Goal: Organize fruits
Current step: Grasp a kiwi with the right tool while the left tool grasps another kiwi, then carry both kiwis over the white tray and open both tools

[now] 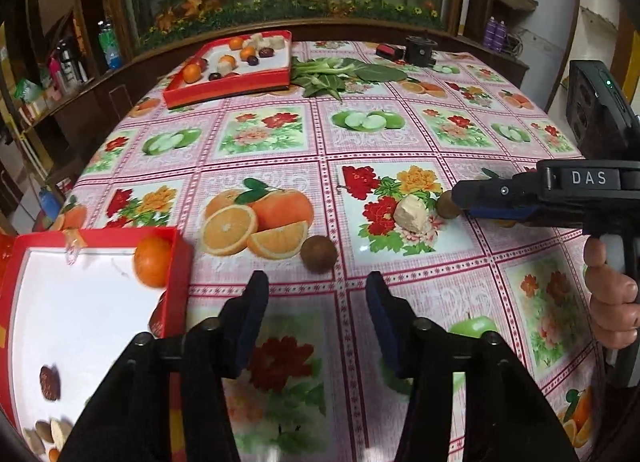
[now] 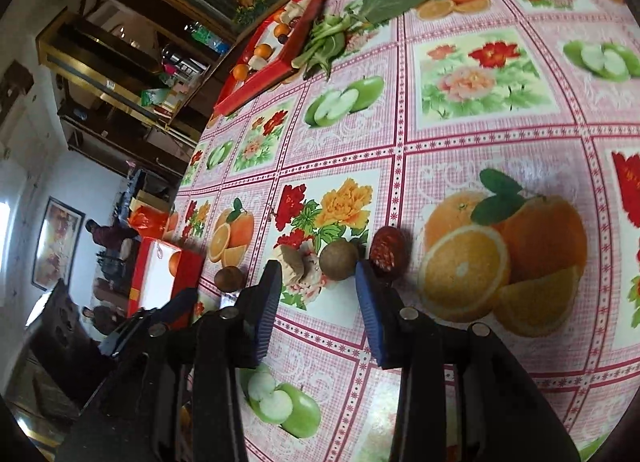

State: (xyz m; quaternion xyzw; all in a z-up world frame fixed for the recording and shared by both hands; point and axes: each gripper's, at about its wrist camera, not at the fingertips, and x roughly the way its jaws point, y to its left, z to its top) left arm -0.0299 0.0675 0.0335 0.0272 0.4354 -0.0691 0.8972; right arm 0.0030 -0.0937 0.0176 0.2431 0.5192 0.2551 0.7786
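My left gripper (image 1: 316, 286) is open just short of a brown round fruit (image 1: 319, 254) on the tablecloth. To its left stands a red tray (image 1: 100, 236) holding an orange (image 1: 152, 262) and a red date (image 1: 50, 382). My right gripper (image 2: 320, 274) is open low over the cloth, with a second brown round fruit (image 2: 338, 260) just beyond its fingertips. A pale chunk (image 2: 294, 262) lies by its left finger and a red date (image 2: 386, 250) by its right finger. In the left wrist view the right gripper (image 1: 464, 201) reaches in from the right beside the pale chunk (image 1: 412, 213).
A second red tray (image 1: 228, 89) with several fruits sits at the far left of the table, with leafy greens (image 1: 336, 77) beside it. A black device (image 1: 420, 49) stands at the far edge. A hand (image 1: 612, 302) holds the right gripper's handle. People sit beyond the table (image 2: 108, 238).
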